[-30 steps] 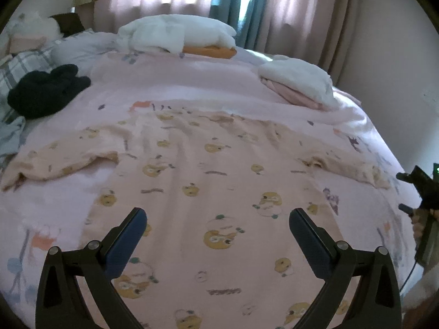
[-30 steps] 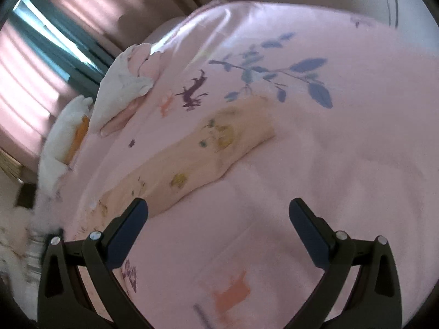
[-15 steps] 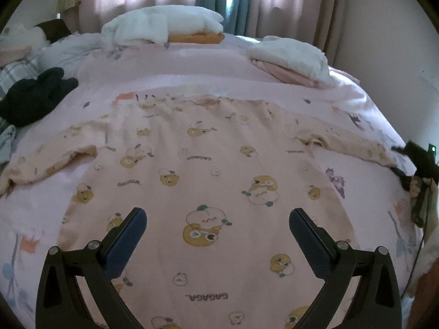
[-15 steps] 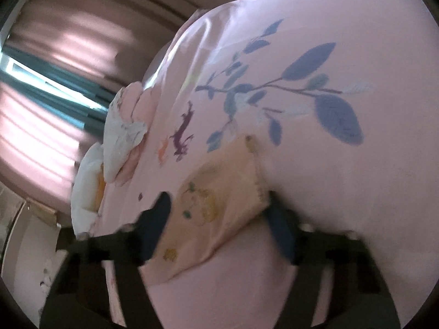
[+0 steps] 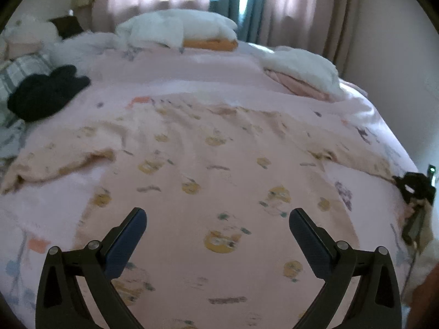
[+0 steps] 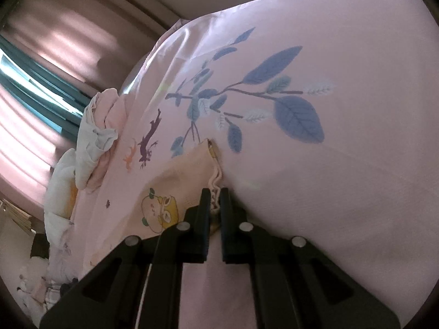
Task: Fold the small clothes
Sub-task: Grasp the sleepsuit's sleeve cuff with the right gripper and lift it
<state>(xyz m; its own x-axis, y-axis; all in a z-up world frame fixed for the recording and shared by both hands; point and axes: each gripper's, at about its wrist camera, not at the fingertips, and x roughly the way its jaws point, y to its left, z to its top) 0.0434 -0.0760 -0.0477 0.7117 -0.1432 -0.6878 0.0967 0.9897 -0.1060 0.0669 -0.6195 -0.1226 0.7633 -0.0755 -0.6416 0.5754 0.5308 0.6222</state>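
The pale peach long-sleeved cotton top printed with yellow cartoon animals (image 5: 214, 181) lies spread flat on the pink patterned bedsheet (image 5: 192, 82), body at 6 o'clock of the left view and one sleeve out to 9, the other to 3. Nearest, the left gripper (image 5: 216, 233) hangs over the hem, jaws wide and empty. At 3 o'clock the right gripper (image 6: 216, 200) has just been closing and now pinches the sleeve cuff (image 6: 212, 164) between its pads. The bite looks thin, on the cuff's edge only, so a quick pull could slip it free, or drag the body out of square. Farther off: one black bundle (image 5: 44, 93) at 10 o'clock, two folded stacks (image 5: 178, 30) at 12 and 1
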